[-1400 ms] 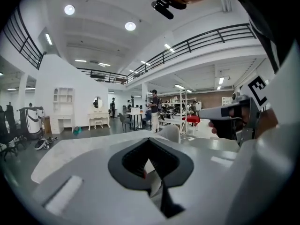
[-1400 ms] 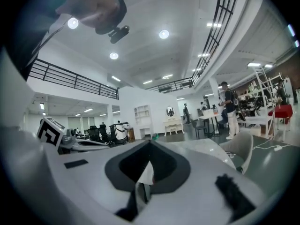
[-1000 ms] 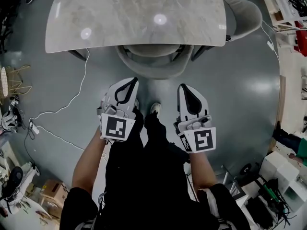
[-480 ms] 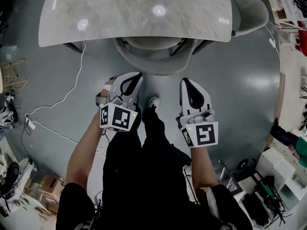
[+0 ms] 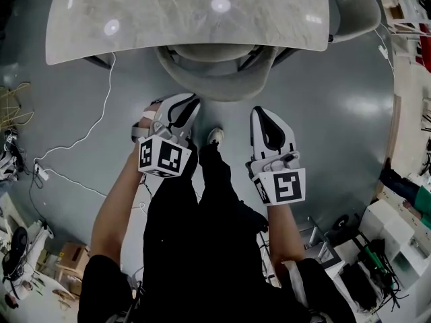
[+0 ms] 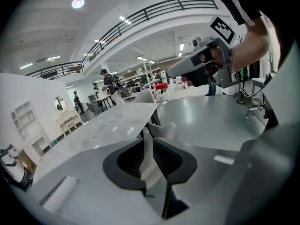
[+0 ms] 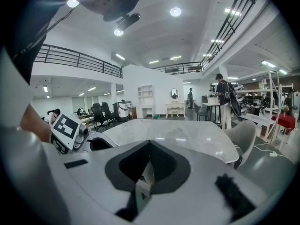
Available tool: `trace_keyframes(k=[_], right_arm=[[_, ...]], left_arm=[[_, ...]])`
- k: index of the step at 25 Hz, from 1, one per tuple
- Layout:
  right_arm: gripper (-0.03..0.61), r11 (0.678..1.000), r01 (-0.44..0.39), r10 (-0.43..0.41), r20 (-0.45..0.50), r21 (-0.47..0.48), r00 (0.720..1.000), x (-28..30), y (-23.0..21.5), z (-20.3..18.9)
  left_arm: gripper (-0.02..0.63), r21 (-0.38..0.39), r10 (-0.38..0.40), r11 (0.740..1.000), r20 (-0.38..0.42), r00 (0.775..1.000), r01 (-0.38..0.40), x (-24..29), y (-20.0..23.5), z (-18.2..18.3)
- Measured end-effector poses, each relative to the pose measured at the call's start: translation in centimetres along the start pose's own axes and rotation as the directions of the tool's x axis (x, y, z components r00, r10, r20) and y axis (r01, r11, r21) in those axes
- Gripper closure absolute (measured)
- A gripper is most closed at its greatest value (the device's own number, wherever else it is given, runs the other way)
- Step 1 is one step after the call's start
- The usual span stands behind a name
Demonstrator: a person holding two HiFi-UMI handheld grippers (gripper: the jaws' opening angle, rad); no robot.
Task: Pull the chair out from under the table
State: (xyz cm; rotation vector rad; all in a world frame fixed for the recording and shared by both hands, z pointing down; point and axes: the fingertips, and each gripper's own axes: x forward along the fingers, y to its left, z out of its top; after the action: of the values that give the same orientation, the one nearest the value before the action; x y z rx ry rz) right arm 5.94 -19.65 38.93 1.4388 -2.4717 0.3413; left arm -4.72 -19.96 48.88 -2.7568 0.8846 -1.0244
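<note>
While the chair point(image 5: 214, 79) stands tucked under the counter's point(image 5: 188, 19) near edge, only its curved back showing, the left gripper point(image 5: 191, 100) hangs just short of it, its jaws just opening a little, empty. The right gripper point(image 5: 260, 111) has closed, empty jaws. So narrow a gap could butt the backrest rim instead of straddling it.

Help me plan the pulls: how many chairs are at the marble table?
2. One chair is tucked under the table's near edge; the other chair stands at its right end. More may be hidden under the tabletop.
</note>
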Motion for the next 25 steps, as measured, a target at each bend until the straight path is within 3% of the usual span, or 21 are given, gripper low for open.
trace_keyframes(k=[7, 13, 19, 25], right_arm=[[0.563, 1.000, -0.001, 0.001, -0.014, 0.008, 1.000, 0.3, 0.2, -0.6], [0.562, 1.000, -0.007, 0.007, -0.033, 0.013, 0.999, 0.9, 0.2, -1.4], [0.562, 1.000, -0.006, 0.007, -0.048, 0.014, 0.999, 0.9, 0.3, -2.3], [0.563, 1.000, -0.009, 0.009, -0.069, 0.006, 0.998, 1.0, 0.3, -3.5]], left_arm=[[0.478, 0.038, -0.083, 0.996, -0.038, 0.996, 0.084, 1.4, -1.3, -1.9], [0.423, 0.145, -0.123, 0.979, -0.154, 0.980, 0.145, 3.3, -1.8, -4.5], [0.402, 0.190, -0.172, 0.959, -0.199, 0.965, 0.210, 5.2, -2.8, -6.1], [0.396, 0.270, -0.166, 0.935, -0.233, 0.958, 0.228, 7.9, -3.0, -7.4]])
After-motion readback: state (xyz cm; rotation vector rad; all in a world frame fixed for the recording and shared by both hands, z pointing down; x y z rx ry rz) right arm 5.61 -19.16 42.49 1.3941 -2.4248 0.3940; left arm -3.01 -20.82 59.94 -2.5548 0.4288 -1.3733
